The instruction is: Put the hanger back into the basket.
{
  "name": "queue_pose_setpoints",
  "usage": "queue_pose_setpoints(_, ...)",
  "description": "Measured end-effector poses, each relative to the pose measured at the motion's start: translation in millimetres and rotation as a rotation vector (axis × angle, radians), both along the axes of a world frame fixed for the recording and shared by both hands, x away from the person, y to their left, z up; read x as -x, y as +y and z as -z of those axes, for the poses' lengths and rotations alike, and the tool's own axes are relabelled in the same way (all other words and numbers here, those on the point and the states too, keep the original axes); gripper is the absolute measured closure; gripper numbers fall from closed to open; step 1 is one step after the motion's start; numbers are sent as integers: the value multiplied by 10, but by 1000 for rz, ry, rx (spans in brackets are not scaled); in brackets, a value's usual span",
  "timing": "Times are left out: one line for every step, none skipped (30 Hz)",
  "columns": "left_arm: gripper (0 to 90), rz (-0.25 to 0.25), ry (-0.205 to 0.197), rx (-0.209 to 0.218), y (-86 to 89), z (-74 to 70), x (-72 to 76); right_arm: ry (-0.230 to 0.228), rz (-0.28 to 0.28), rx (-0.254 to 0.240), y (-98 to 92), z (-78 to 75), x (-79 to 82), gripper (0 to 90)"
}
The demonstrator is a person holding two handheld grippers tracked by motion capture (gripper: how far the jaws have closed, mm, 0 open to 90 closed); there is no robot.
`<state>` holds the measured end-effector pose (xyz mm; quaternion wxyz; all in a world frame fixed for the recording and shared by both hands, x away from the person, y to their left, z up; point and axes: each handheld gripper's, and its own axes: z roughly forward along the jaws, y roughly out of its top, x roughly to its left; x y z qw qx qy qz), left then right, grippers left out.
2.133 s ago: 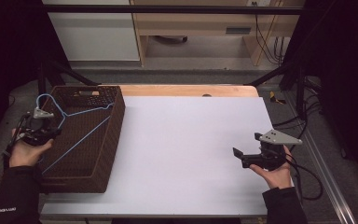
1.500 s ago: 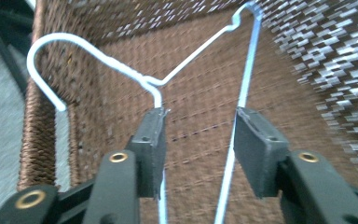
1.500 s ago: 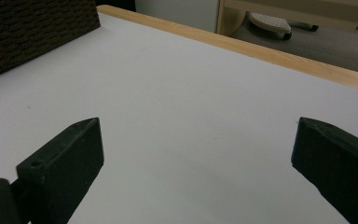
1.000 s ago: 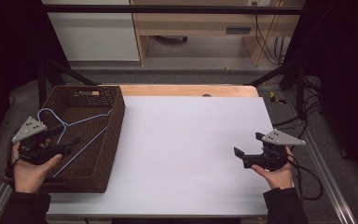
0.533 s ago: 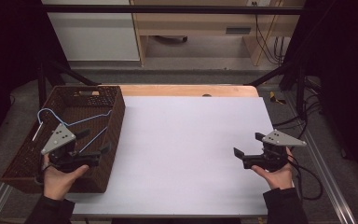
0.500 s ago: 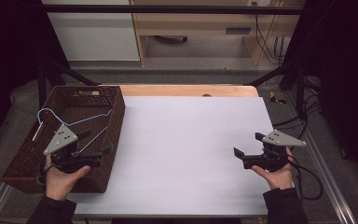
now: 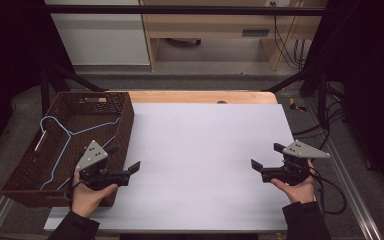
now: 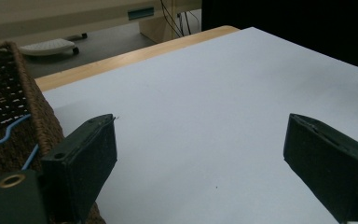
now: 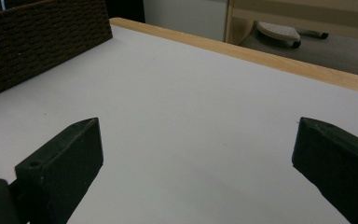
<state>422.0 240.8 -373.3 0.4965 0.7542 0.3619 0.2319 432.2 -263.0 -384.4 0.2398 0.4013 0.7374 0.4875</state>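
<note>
Sitting at the left edge of the white table [image 7: 205, 150] is a dark brown woven wicker basket [image 7: 107, 102], and a light blue wire coat hanger [image 7: 65, 135] lies flat inside it. The left gripper [image 7: 125, 161] hangs just off the basket's near right corner, jaws spread wide with nothing between them, pointing out over the bare tabletop. So the hanger is behind and to the left of that claw, not touching it. In the left gripper view a bit of blue wire peeks over the basket wall beside the left jaw. The right gripper [image 7: 266, 156] is well apart on the far right side, jaws also wide and empty.
</note>
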Motion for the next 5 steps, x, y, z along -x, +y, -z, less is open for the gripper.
queue_pose_setpoints(93, 0, 2, -5, -7, 13, -8, -2, -5, 3, -2, 0, 1, 25)
queue_pose_setpoints(94, -2, 4, -11, -14, 18, -10, -2, -5, 1, -1, 0, 3, 25)
queue_pose_setpoints(94, -3, 1, -15, -20, 18, -8, -2, -4, 1, -1, 0, 3, 25)
queue_pose_setpoints(94, -3, -3, -17, -23, 15, -4, -2, -5, 0, -2, 1, 2, 25)
queue_pose_setpoints(94, -3, -4, -16, -24, 11, 0, -1, -4, -1, -3, 2, 2, 25)
